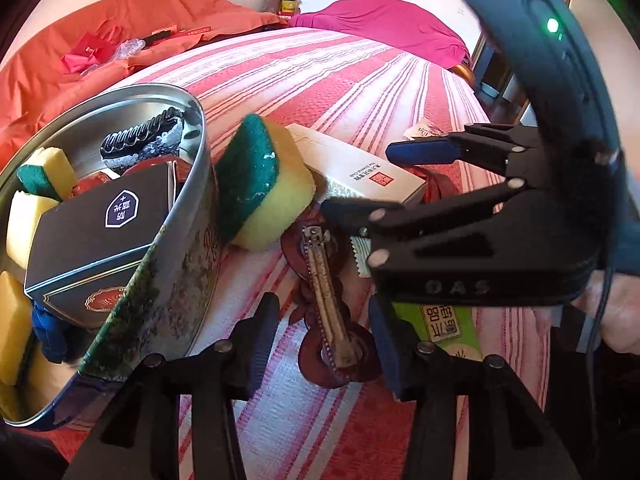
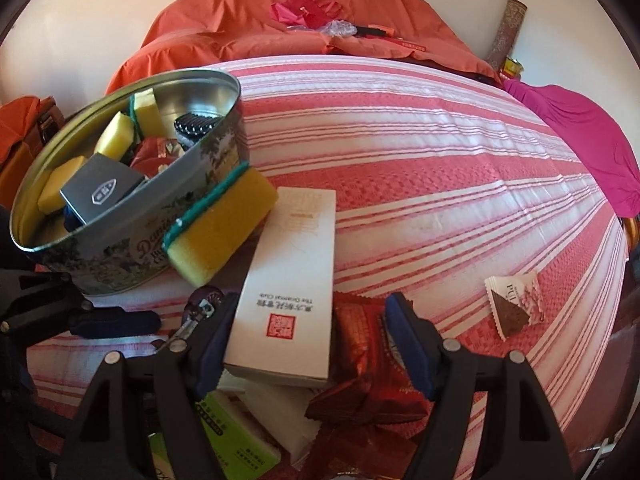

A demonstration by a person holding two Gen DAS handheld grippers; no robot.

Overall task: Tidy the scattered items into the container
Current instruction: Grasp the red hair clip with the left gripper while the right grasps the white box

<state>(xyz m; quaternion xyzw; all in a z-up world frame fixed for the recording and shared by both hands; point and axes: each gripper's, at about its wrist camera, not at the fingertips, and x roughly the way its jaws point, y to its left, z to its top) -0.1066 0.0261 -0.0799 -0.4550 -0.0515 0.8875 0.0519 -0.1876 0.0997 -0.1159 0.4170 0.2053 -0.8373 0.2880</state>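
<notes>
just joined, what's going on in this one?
A person with a handheld gripper in each hand is tidying clutter off a pink striped bedspread into an oval metal tin, already holding sponges and a dark box. The left gripper straddles a brown leather hair clip, jaws open. The right gripper is over a long white carton, jaws open. A yellow-green sponge leans on the tin.

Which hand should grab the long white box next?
Probably the right. The right gripper already has its open jaws on either side of the white box. The left gripper sits over a hair clip.
</notes>
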